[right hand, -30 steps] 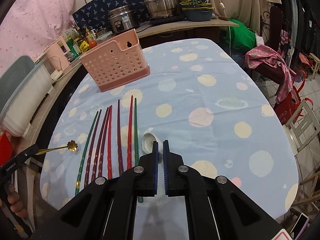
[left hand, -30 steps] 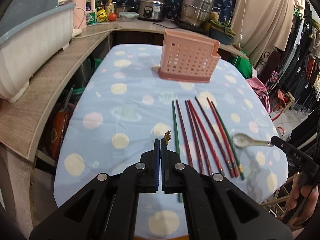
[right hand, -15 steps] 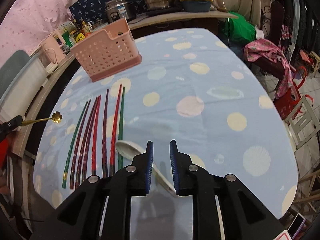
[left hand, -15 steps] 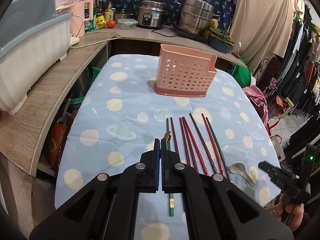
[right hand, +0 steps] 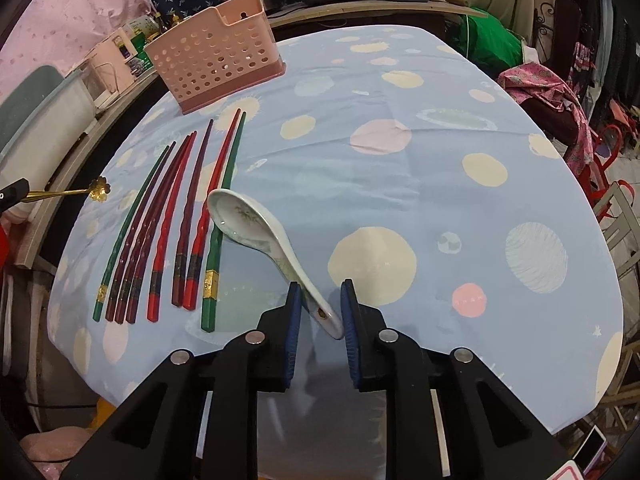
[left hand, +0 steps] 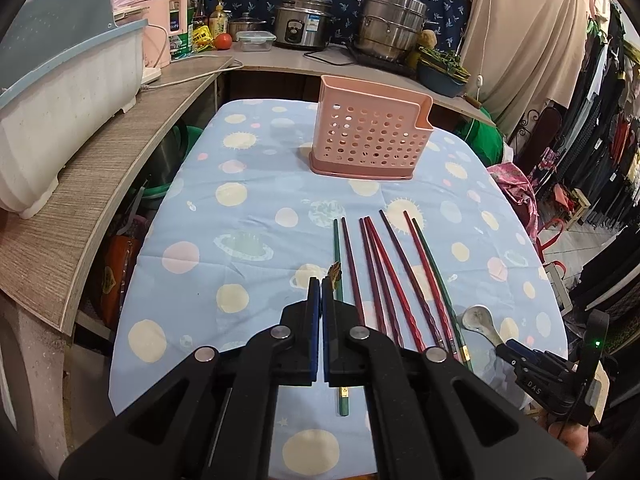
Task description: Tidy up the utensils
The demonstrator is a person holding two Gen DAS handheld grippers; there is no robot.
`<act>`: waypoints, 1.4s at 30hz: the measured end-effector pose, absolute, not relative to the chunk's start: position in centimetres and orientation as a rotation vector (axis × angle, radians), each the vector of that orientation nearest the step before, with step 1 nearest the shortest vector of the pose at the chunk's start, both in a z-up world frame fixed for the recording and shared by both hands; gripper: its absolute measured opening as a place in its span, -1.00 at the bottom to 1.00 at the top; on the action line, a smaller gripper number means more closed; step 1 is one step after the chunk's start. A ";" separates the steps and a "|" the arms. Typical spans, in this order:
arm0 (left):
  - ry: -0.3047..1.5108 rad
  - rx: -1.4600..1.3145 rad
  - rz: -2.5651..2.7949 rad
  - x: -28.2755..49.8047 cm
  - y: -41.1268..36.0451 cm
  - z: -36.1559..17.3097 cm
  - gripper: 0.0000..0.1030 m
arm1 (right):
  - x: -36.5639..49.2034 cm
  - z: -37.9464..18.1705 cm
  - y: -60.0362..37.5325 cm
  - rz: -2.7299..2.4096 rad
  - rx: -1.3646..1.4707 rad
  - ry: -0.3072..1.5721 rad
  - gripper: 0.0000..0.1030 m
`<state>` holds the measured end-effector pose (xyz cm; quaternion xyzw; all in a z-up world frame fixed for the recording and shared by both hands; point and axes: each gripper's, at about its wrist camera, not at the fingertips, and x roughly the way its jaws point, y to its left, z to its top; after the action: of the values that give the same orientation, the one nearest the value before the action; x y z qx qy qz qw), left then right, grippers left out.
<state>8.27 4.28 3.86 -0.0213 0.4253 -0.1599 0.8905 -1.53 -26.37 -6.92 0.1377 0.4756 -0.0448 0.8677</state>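
Right gripper fingers stand narrowly apart astride the ceramic soup spoon handle and have just been closing; pad contact unclear. The spoon lies near the table's near edge, just right of the chopsticks. Left gripper is clamped on a gold flower-tipped utensil. Only the right view shows its handle; the left view shows just the tip. Pink perforated caddy stands toward the far edge.

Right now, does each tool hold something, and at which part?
The left tool is shut on the handle of a small gold flower-headed spoon. The right tool holds nothing: its jaws straddle the ceramic spoon handle.
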 end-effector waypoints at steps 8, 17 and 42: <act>0.886 -0.044 -0.329 8.0 4.3 3.9 -0.99 | -2.5 -5.6 -24.6 -0.057 0.245 0.991 -0.87; 0.845 -0.065 -0.354 8.3 4.1 5.8 -0.99 | -0.6 -0.4 -25.6 -0.073 0.270 0.908 -0.87; 0.574 -0.041 -0.347 21.5 0.6 16.7 -0.99 | 19.0 12.9 -27.7 -0.047 0.244 0.553 -0.87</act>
<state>21.46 0.60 16.72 -0.0200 0.2814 -0.1701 0.9442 18.97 -27.70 12.91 0.1201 0.2722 -0.0232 0.9544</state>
